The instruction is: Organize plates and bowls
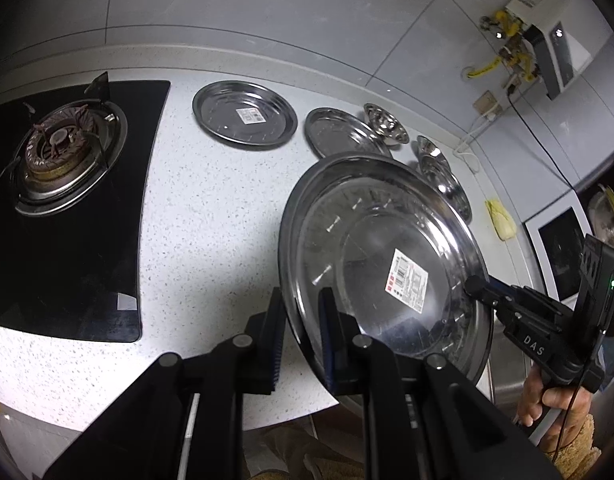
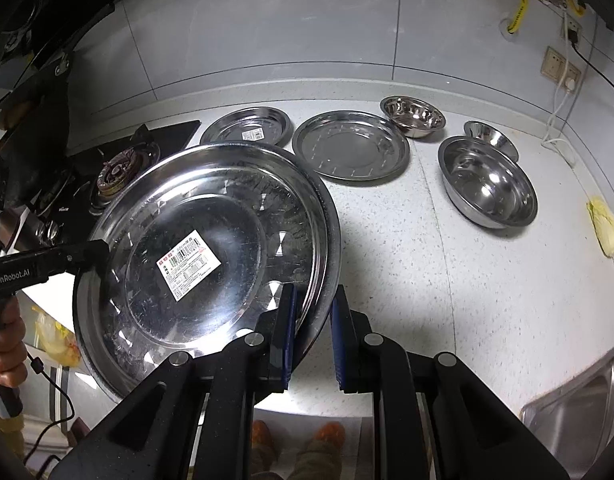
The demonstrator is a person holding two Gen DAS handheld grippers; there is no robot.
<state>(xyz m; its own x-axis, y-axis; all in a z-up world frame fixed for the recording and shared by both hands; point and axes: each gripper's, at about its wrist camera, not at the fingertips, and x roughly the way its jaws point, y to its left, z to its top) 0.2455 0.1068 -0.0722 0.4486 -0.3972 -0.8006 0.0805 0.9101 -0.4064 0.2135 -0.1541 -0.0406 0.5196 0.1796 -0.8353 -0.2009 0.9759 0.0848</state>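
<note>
A large steel plate (image 1: 387, 240) (image 2: 227, 208) with a white label hangs tilted over the counter's front edge, held from both sides. My left gripper (image 1: 301, 320) is shut on its left rim, and in the right wrist view it (image 2: 95, 252) shows at the plate's far side. My right gripper (image 2: 313, 320) is shut on the opposite rim. Along the back of the counter lie a labelled plate (image 1: 245, 120) (image 2: 247, 124) and a plain plate (image 1: 339, 132) (image 2: 351, 146). Three steel bowls stand to their right: a mid-sized bowl (image 2: 413, 116), a small bowl (image 2: 491, 136) and a large bowl (image 2: 489, 188).
A black gas stove (image 1: 67, 200) takes up the counter's left end. A sink (image 2: 579, 400) sits at the front right, and a yellow cloth (image 2: 605, 228) lies near the right wall. Cables hang from a wall socket (image 2: 555, 66). Speckled counter (image 2: 427, 280) lies between the dishes and the front edge.
</note>
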